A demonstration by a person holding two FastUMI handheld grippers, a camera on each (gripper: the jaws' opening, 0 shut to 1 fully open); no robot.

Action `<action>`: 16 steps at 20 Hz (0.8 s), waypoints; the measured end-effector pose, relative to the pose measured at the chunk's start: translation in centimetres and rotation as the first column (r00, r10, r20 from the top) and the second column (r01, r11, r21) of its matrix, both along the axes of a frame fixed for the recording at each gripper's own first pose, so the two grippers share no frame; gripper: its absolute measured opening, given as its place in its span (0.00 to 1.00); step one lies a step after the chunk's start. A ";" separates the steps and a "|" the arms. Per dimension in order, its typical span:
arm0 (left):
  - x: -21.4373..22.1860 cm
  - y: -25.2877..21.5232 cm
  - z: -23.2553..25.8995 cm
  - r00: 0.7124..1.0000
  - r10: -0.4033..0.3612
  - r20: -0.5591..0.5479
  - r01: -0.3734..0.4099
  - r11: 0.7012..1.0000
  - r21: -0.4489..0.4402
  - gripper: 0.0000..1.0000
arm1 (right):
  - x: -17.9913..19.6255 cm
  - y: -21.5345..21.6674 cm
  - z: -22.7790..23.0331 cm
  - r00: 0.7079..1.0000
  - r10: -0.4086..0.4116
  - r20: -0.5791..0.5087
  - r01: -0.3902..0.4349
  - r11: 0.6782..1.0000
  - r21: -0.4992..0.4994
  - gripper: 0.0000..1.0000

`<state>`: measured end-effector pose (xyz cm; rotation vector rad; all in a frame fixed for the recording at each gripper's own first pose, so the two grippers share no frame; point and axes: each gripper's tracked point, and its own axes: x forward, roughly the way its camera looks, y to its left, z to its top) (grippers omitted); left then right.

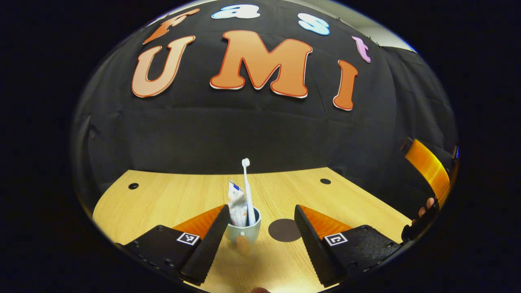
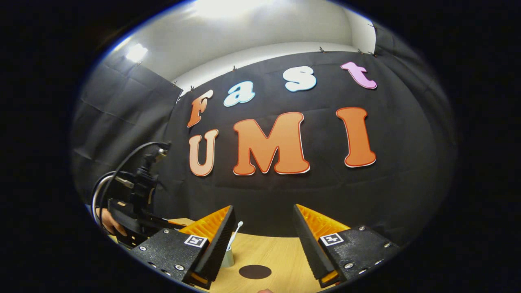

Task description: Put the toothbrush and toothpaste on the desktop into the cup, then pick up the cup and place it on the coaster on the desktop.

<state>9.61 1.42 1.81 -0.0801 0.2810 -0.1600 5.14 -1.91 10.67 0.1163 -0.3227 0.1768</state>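
Note:
A pale cup (image 1: 243, 232) stands upright on the wooden table (image 1: 171, 203). A white toothbrush (image 1: 246, 183) and a toothpaste tube (image 1: 237, 205) stand in it. A dark round coaster (image 1: 284, 230) lies just right of the cup, apart from it. My left gripper (image 1: 261, 208) is open, low over the table, and the cup sits close to the inner side of its left finger. My right gripper (image 2: 263, 208) is open and holds nothing. In the right gripper view the cup (image 2: 228, 258) and toothbrush (image 2: 235, 234) peek out beside its left finger, with the coaster (image 2: 255, 271) in front.
Two small round holes (image 1: 133, 186) (image 1: 325, 181) mark the table's far corners. The black cloth wall rises right behind the table. A hand holds the left gripper's body (image 2: 130, 203) at the left of the right gripper view. The other gripper's finger (image 1: 427, 167) shows at the far right.

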 end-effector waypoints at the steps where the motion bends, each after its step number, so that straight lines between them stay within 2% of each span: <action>1: 0.2 -0.5 -0.4 1.000 -0.002 -0.029 0.002 1.000 -0.001 0.95 | -0.6 -0.5 -0.3 1.000 -0.002 -0.009 0.002 1.000 0.001 0.87; 2: 0.5 -0.4 -0.9 0.998 0.006 -0.056 -0.006 1.000 0.007 0.95 | -1.2 -0.8 -0.8 1.000 0.007 -0.021 -0.006 1.000 0.003 0.88; 3: 0.7 -0.3 -1.5 0.996 0.012 -0.083 -0.011 1.000 0.016 0.95 | -1.6 -1.0 -1.1 0.999 0.013 -0.033 -0.013 1.000 0.003 0.94; 4: 0.9 -0.1 -2.1 0.993 0.028 -0.116 -0.025 0.999 0.026 0.95 | -2.0 -1.4 -1.3 0.999 0.011 -0.042 -0.011 1.000 0.000 0.90; 6: 1.4 0.3 -3.6 0.979 0.047 -0.198 -0.036 0.998 0.057 0.95 | -2.5 -2.3 -1.8 0.998 -0.004 -0.057 0.004 1.000 -0.014 0.92; 11: 2.2 2.5 -8.5 0.915 0.116 -0.387 -0.045 0.981 0.188 0.95 | -3.7 -3.1 -2.6 0.997 -0.010 -0.071 0.009 1.000 -0.009 0.95; 14: 2.7 2.7 -10.1 0.879 0.114 -0.463 -0.037 0.984 0.172 0.95 | -4.0 -3.2 -3.5 0.996 -0.010 -0.093 0.008 1.000 -0.017 0.95; 16: 3.4 3.6 -10.8 0.868 0.136 -0.478 -0.045 0.979 0.197 0.93 | -4.3 -2.9 -4.2 0.994 -0.004 -0.113 0.001 1.000 -0.028 0.95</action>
